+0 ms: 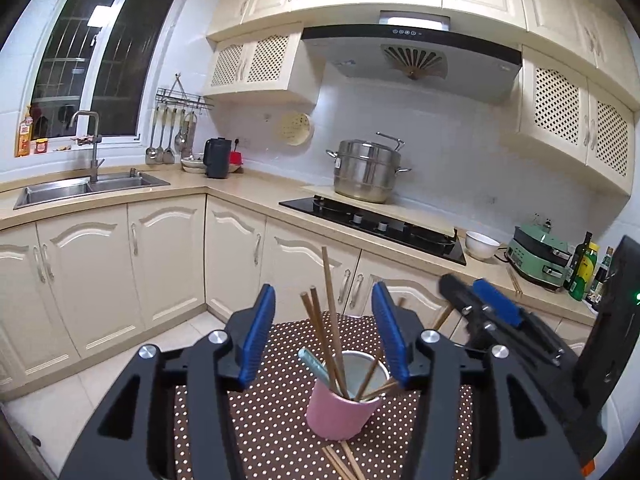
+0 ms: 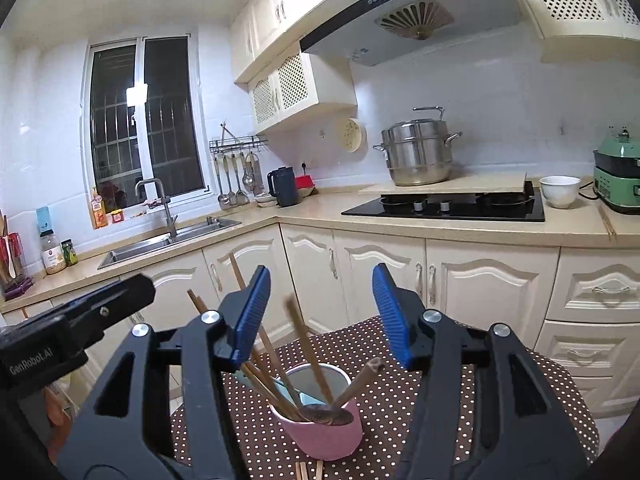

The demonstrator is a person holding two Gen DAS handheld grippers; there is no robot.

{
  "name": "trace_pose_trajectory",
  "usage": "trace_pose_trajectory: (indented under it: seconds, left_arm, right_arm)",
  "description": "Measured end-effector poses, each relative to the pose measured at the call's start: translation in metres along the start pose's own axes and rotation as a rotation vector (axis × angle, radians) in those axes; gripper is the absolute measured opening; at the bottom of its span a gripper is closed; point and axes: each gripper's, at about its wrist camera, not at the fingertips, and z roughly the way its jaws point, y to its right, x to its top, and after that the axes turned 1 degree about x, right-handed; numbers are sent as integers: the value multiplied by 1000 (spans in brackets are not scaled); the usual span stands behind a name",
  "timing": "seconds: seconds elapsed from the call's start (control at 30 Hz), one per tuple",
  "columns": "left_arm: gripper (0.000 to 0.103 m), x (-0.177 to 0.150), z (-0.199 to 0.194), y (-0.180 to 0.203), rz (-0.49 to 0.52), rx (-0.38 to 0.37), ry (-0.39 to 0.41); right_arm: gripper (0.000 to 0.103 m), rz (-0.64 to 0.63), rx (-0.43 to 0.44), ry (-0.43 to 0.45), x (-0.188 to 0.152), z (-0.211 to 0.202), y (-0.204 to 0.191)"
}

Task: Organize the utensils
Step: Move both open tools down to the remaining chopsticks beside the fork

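Right wrist view alone shows us a spoon (image 2: 324, 415) among chopsticks (image 2: 298, 344) in the pink cup (image 2: 320, 438) between our right gripper's (image 2: 322, 312) spread fingers; our left gripper (image 1: 324, 332) is spread too.

pink cup (image 1: 340, 412): 1 | loose chopsticks (image 1: 340, 462) on the dotted cloth at lower centre: about 3 | chopsticks standing in the cup (image 1: 334, 332): several, exact count unclear | steel steamer pot (image 1: 366, 172): 1 | white bowl (image 1: 481, 245): 1 | black kettle (image 1: 217, 158): 1
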Motion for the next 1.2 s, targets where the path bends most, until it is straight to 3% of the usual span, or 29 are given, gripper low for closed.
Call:
trace_pose_trajectory:
  seconds: [0.27, 0.5, 0.7, 0.8, 0.83, 0.93, 1.03, 1.07, 1.13, 1.2]
  left_arm:
    - [50, -6, -18, 2, 32, 19, -49]
    - [52, -31, -22, 3, 57, 15, -159]
    - [52, -62, -7, 1, 59, 0, -318]
    - [52, -82, 5, -4, 49, 8, -416]
    - [52, -87, 7, -6, 47, 11, -441]
    - [52, -102, 16, -13, 32, 14, -509]
    - [52, -114, 21, -18, 33, 21, -560]
    - [52, -117, 22, -18, 36, 24, -566]
    - [52, -122, 23, -19, 42, 25, -583]
    - [52, -124, 25, -20, 36, 24, -596]
  right_arm:
    - [56, -16, -33, -2, 2, -32, -1]
    - [56, -55, -25, -135, -18, -46, 0]
    - [56, -86, -38, -299, -46, -44, -2]
    - [56, -79, -44, -431, -71, -32, 1]
    - [56, -75, -41, -521, -86, -23, 2]
    - [56, -29, 36, -706, -120, -3, 6]
    - [55, 5, 58, -813, -146, 9, 9]
    - [53, 8, 64, -834, -151, 12, 9]
    - [35, 15, 77, -860, -160, 16, 7]
    - [33, 14, 84, -880, -164, 20, 6]
